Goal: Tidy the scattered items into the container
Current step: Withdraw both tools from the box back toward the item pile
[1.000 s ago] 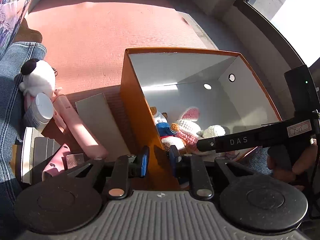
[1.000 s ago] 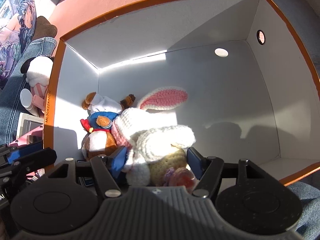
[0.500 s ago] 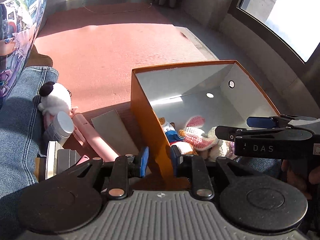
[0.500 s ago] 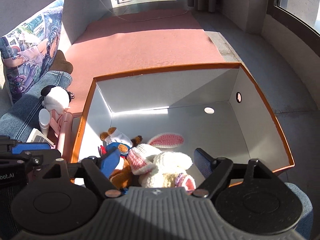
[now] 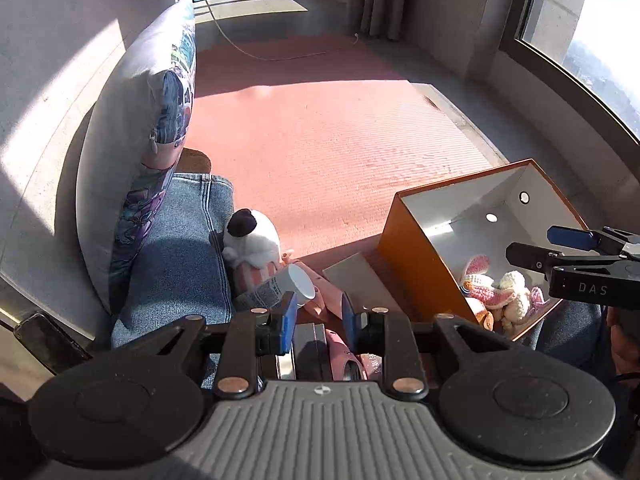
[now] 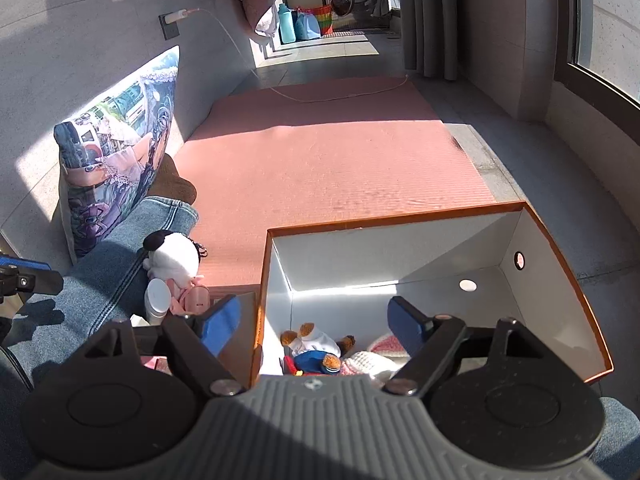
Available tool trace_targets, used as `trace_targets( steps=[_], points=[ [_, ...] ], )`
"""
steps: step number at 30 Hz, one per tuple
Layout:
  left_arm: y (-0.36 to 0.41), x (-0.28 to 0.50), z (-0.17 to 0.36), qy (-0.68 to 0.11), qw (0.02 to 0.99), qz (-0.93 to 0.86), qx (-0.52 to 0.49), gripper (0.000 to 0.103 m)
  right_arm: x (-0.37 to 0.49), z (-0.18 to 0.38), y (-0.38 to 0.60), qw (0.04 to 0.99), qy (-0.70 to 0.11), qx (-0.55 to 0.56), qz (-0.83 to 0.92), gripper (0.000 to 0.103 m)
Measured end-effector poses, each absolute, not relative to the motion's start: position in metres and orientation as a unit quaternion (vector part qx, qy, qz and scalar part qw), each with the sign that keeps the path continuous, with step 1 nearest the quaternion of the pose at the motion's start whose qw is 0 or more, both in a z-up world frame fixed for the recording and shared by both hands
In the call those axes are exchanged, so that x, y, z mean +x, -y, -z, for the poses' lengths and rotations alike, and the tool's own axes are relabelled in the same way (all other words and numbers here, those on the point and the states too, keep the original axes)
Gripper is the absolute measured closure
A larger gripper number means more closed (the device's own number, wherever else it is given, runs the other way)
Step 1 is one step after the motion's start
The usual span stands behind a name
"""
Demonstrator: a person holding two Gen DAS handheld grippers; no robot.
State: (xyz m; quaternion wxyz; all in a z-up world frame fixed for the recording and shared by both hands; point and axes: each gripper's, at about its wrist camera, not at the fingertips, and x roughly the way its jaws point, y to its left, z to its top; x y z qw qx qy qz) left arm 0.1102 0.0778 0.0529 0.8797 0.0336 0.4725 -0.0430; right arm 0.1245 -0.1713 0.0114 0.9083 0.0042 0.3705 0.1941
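The orange box (image 5: 420, 264) (image 6: 396, 222) has a white inside and holds a bear in blue (image 6: 312, 354) and a crochet bunny (image 5: 492, 288) (image 6: 372, 360). Left of the box lie a panda plush (image 5: 252, 236) (image 6: 172, 256), a white bottle (image 5: 280, 284) (image 6: 156, 300), a long pink item (image 5: 320, 296) and a grey flat board (image 5: 360, 280). My left gripper (image 5: 318, 316) hangs above these things; its jaws stand a little apart and are opening, with nothing gripped. High over the box's left wall, my right gripper (image 6: 312, 320) (image 5: 532, 244) is open and empty.
A printed pillow (image 5: 152, 120) (image 6: 116, 152) leans on the wall at left. A person's jeans-clad leg (image 5: 180, 264) lies beside the scattered things. A pink mat (image 5: 320, 140) covers the floor beyond the box. More pink items (image 5: 344, 356) lie under my left gripper.
The right gripper let go of the crochet bunny, opened wider and rose out of the box. The left gripper rose and swung left, from the box wall to over the scattered items.
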Motion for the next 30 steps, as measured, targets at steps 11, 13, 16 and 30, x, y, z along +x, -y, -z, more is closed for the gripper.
trace_targets(
  steps=[11, 13, 16, 30],
  points=[
    [-0.144, 0.096, -0.082, -0.512, 0.836, -0.024, 0.194, 0.071, 0.112, -0.008, 0.118, 0.896, -0.371, 0.014, -0.243, 0.020],
    [-0.147, 0.091, -0.076, -0.515, 0.835, -0.014, 0.191, 0.063, 0.109, -0.004, 0.111, 0.895, -0.370, 0.010, -0.248, 0.020],
    [-0.139, 0.085, -0.050, -0.521, 0.840, 0.011, 0.150, 0.062, 0.104, 0.002, 0.105, 0.899, -0.361, -0.007, -0.250, 0.020],
    [-0.065, 0.059, 0.032, -0.451, 0.883, 0.128, 0.010, 0.059, 0.084, 0.027, 0.100, 0.895, -0.353, -0.071, -0.264, 0.048]
  ],
)
